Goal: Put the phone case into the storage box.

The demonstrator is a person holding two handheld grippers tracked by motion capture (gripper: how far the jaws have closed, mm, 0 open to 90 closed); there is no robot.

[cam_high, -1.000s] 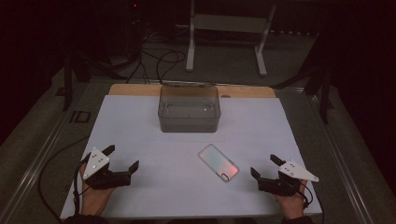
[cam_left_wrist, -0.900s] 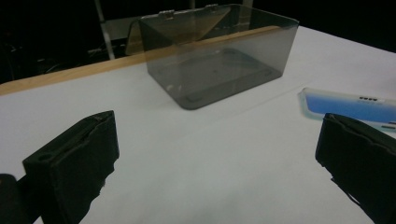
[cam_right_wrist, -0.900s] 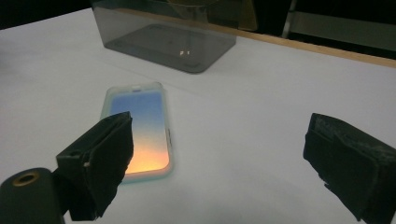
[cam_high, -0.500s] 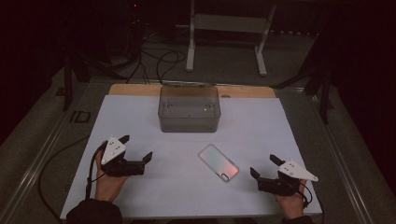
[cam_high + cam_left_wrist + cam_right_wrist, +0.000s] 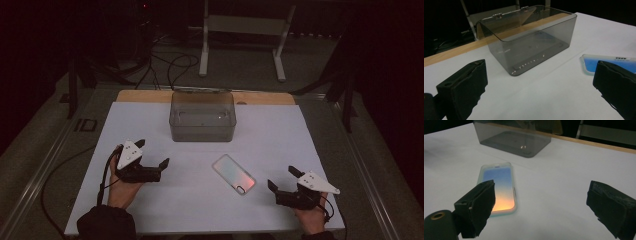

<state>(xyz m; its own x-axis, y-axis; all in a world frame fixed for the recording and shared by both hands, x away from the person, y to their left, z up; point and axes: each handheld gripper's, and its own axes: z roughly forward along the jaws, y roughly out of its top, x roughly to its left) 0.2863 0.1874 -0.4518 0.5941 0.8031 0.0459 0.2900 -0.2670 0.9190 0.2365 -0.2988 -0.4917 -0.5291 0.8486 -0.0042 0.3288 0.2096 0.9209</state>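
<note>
1. White sheeting covers the table, with a strip of bare wood along its far edge; both grippers sit over its near part, and no printing can be read on it.
2. Smoky, see-through plastic forms the box, which stands open-topped ahead of both grippers, well apart from each. In the left gripper view the box lies ahead, between the jaws, with its hinged lid tipped back behind it. It carries no label that can be made out.
3. Held in the person's left hand, the left gripper has its jaws spread wide with nothing between them, and it points across the table toward the phone.
4. Held in the person's right hand, the right gripper also has its jaws wide apart and holds nothing.
5. Lying flat on the sheeting between the two grippers, the phone is nearer to the right one and touches neither. In the right gripper view the phone lies just ahead of the left-hand jaw, its back shading from blue to orange inside a pale case; no brand or writing is readable. In the left gripper view the phone lies partly behind the right-hand jaw.
</note>
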